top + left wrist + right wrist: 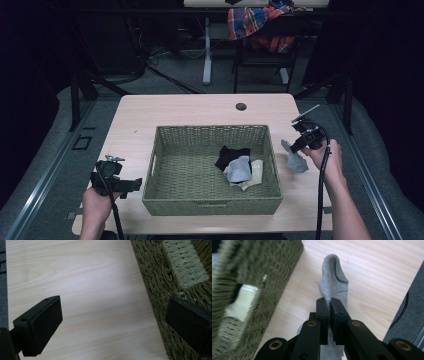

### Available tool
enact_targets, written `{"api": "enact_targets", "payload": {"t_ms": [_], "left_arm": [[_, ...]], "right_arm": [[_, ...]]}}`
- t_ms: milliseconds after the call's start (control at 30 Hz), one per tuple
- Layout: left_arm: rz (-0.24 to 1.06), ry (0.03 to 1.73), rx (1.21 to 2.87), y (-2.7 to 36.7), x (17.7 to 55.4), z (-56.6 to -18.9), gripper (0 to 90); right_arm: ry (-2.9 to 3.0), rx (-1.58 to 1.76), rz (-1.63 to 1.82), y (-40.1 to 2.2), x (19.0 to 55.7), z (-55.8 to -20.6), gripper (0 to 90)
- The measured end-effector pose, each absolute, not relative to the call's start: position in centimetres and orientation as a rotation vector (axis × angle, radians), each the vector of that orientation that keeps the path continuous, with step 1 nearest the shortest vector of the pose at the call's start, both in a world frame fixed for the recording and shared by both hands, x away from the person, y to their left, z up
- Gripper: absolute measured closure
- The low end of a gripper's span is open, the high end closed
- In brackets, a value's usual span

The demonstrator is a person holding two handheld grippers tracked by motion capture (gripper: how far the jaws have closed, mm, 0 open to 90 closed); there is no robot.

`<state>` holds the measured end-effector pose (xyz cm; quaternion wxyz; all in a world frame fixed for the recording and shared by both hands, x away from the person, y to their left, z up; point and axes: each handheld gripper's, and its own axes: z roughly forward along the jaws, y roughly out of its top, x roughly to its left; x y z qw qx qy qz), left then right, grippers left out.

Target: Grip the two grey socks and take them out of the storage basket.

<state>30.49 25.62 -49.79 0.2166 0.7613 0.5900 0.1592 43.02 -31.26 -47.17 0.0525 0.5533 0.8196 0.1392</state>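
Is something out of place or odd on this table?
One thing: a grey sock is outside the green woven basket, pinched in the shut right gripper over the wooden table. The other socks, a black one, a grey one and a cream one, lie inside. Nothing looks damaged.

A plaid cloth (pixel 255 22) drapes over a chair (pixel 265 55) beyond the counter (pixel 200 107), which has a dark hole (pixel 241 106).

The wicker basket (pixel 254 277) is motion-blurred in the right gripper view, its left side cut off.
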Motion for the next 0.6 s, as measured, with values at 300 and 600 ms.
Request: {"api": "enact_targets", "payload": {"t_ms": [300,600], "left_arm": [[0.439,1.633,2.110,25.6,30.5,-49.8,1.5],[0.437,1.633,2.110,25.6,30.5,-49.8,1.5]], "right_arm": [[2.545,1.708,0.348,-31.2,43.5,-49.2,85.9],[2.569,1.684,0.368,-30.8,43.4,-48.4,63.7]]}}
